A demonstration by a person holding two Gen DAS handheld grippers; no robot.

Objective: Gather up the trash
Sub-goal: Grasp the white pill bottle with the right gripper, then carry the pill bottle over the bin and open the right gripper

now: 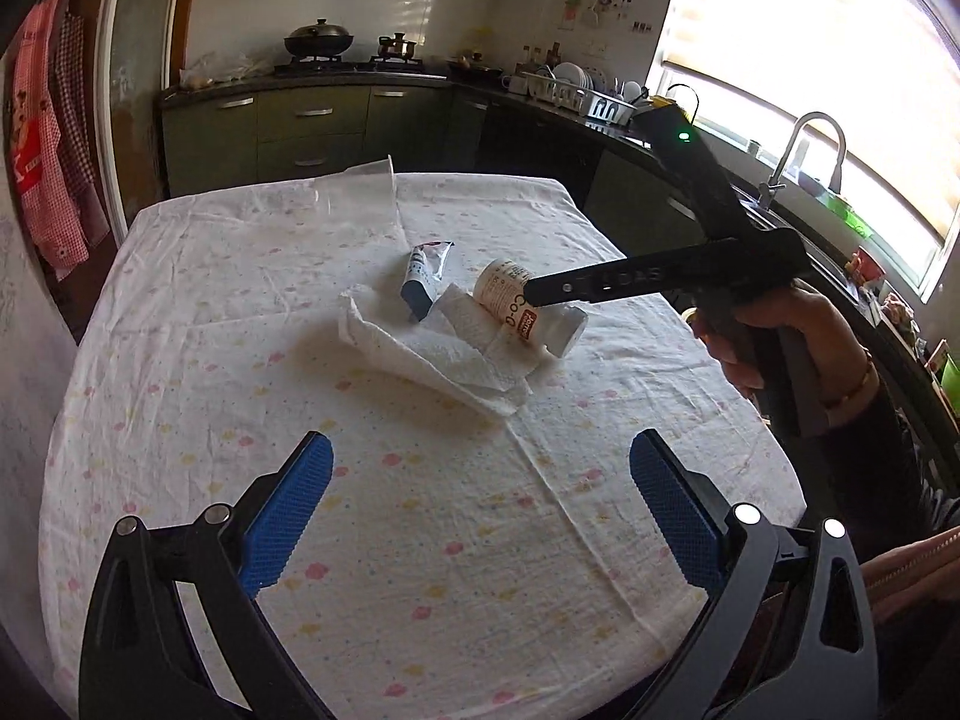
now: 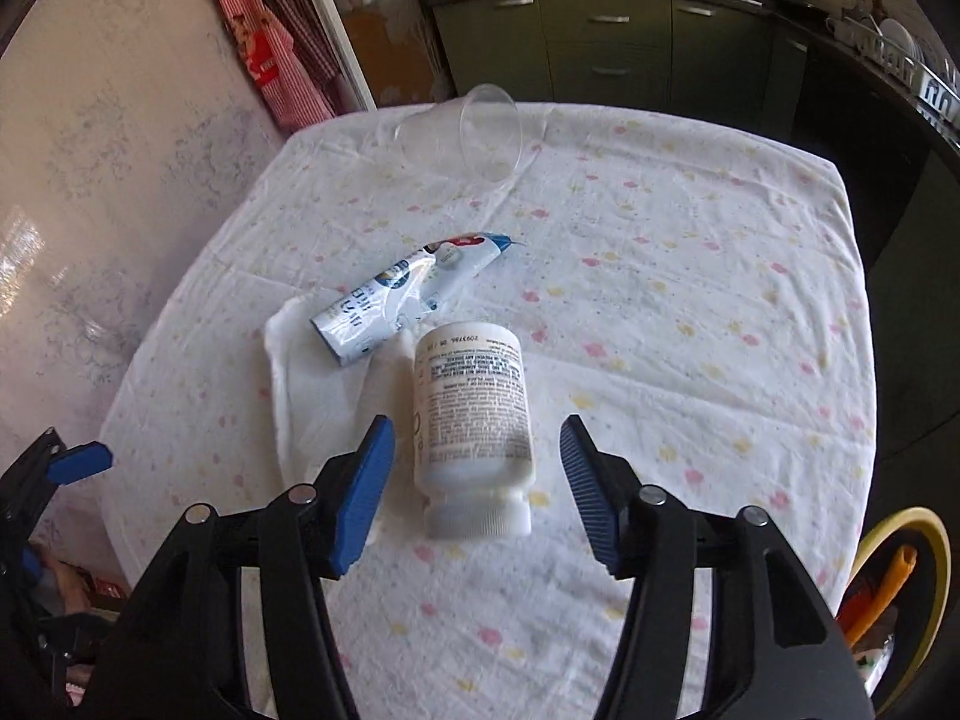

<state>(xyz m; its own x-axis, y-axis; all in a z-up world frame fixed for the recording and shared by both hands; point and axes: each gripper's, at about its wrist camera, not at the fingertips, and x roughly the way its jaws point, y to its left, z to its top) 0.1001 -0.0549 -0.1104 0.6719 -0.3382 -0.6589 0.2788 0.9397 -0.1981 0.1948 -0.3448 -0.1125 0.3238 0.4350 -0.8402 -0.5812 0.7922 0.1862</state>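
A white pill bottle (image 2: 471, 414) lies on its side on the flowered tablecloth (image 2: 690, 312), cap toward me. My right gripper (image 2: 477, 480) is open, its blue pads on either side of the bottle with a small gap on each side. Beside it a squeezed white-and-blue tube (image 2: 408, 294) rests on a crumpled paper towel (image 2: 306, 384). A clear plastic cup (image 2: 474, 132) lies tipped over at the far edge. My left gripper (image 1: 480, 480) hangs wide open over bare cloth, short of the paper towel (image 1: 420, 354). From there the right gripper (image 1: 531, 294) reaches over the bottle (image 1: 510, 300).
A yellow-rimmed bin (image 2: 900, 588) holding an orange item sits below the table's right side. Green kitchen cabinets (image 1: 312, 120), a stove with pans, a dish rack and a sink with a tap (image 1: 810, 150) line the far and right walls. Red checked aprons (image 1: 48, 138) hang left.
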